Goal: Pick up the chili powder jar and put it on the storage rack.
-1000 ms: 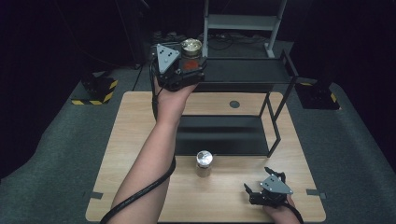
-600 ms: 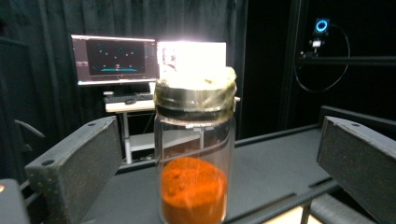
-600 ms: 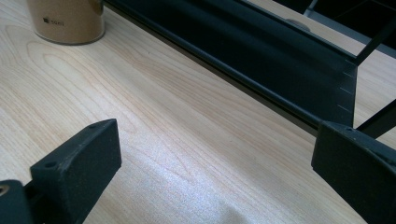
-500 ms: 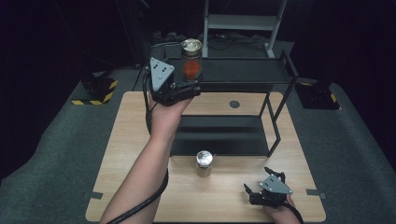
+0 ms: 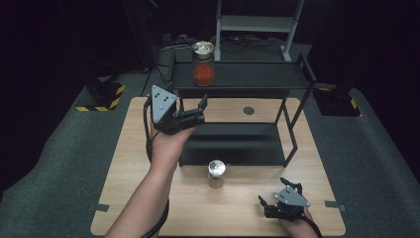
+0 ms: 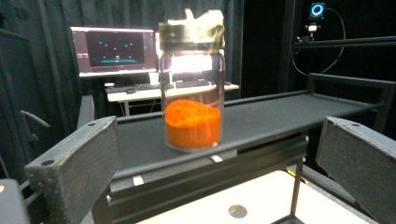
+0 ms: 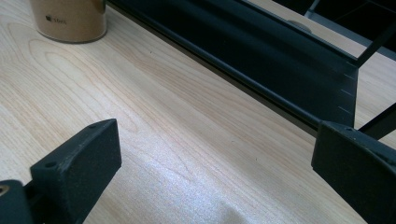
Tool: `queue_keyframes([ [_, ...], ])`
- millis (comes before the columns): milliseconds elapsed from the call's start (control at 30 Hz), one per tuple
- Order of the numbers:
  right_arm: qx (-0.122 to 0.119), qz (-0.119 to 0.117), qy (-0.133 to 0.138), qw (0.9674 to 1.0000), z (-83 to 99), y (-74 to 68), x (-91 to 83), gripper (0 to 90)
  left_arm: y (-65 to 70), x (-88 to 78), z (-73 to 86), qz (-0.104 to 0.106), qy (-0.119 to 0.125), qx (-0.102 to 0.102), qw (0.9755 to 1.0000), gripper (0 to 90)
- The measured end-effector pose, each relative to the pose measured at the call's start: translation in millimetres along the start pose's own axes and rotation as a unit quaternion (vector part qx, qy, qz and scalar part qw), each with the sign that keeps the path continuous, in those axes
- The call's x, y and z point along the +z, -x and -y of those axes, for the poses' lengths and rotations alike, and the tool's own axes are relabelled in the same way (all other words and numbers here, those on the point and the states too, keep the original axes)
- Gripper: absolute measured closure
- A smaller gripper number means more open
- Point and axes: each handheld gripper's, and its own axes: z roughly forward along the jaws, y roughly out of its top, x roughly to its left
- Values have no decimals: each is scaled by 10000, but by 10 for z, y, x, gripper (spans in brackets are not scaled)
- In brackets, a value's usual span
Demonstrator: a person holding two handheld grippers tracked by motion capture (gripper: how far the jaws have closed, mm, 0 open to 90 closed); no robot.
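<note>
Risk: glass jar with orange powder and a crinkled foil-like top is standing upright near the front edge of the top shelf of the black metal rack; by my judgement a careless nudge from the left gripper could be tipping it off that edge, since a tall narrow jar is offering little base
Second risk: the short tan cylindrical container with a shiny metal lid is sitting on the light wooden table just in front of the rack's lower shelf, and a forearm sweeping toward the rack could be knocking it over
Left jaws: they are standing spread wide and holding nothing, hovering in front of the rack, below and to the left of the jar, well apart from it
Right gripper: it is resting low at the table's near edge, in front of and to the right of the rack, jaws spread wide with nothing between them
Materials: the jar is looking smooth and clear, hence slippery to pinch; the rack is looking matte, flat and hard-edged; the table is showing pale, smooth wood grain; the jaw pads are looking dark, blocky and faintly rough
</note>
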Motion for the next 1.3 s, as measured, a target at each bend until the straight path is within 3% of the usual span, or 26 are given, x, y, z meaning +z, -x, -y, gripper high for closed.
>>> queue_keyframes([
  [500,-10,-8,0,10000,0,2,2,5,10,-343,431,70,-280,230,9993,4],
  [1033,-46,14,-16,10000,-6,-13,4,5,-117,-687,981,100,-736,85,9972,4],
  [1300,-65,27,-31,10000,-12,-22,7,5,-159,-823,1236,44,-1050,7,9945,4],
])
